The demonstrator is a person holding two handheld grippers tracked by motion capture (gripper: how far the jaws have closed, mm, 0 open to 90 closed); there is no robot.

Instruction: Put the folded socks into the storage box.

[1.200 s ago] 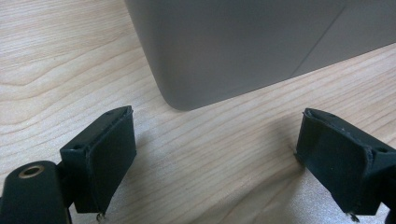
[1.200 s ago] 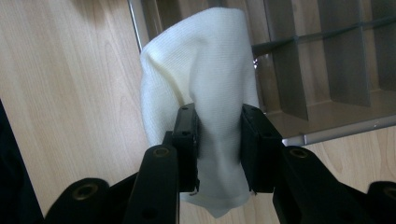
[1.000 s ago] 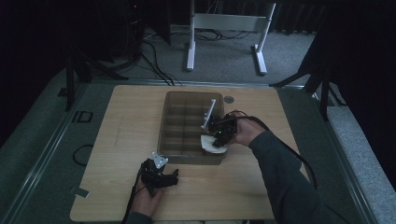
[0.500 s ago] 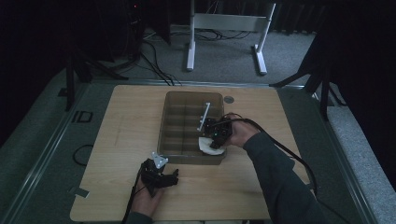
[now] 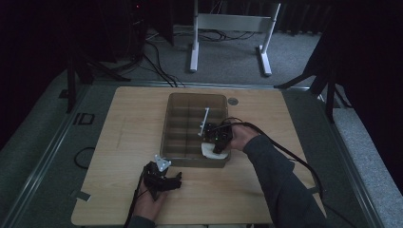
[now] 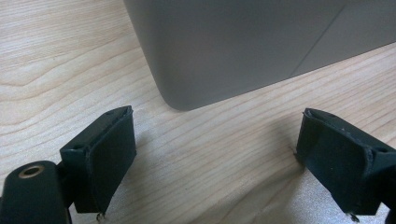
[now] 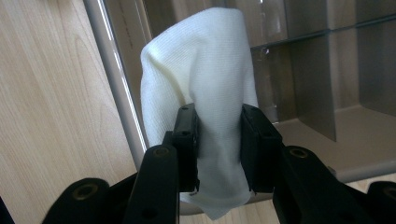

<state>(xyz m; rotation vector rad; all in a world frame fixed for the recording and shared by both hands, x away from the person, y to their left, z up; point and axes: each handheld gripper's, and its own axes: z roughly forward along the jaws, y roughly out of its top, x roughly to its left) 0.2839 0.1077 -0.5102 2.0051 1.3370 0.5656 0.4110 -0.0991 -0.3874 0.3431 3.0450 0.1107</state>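
Right tool [image 7: 218, 140] pinching soft ribbed white cloth [image 7: 201, 60]

Left gripper [image 5: 164, 176] jaws spread (resting low), right gripper [image 5: 216, 137] clamped

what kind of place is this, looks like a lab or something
Probably a lab or recording room. A bare wooden table stands on grey carpet, cables trail over the floor behind it, and a white metal stand rises beyond. Dark surroundings suggest a staged setup.
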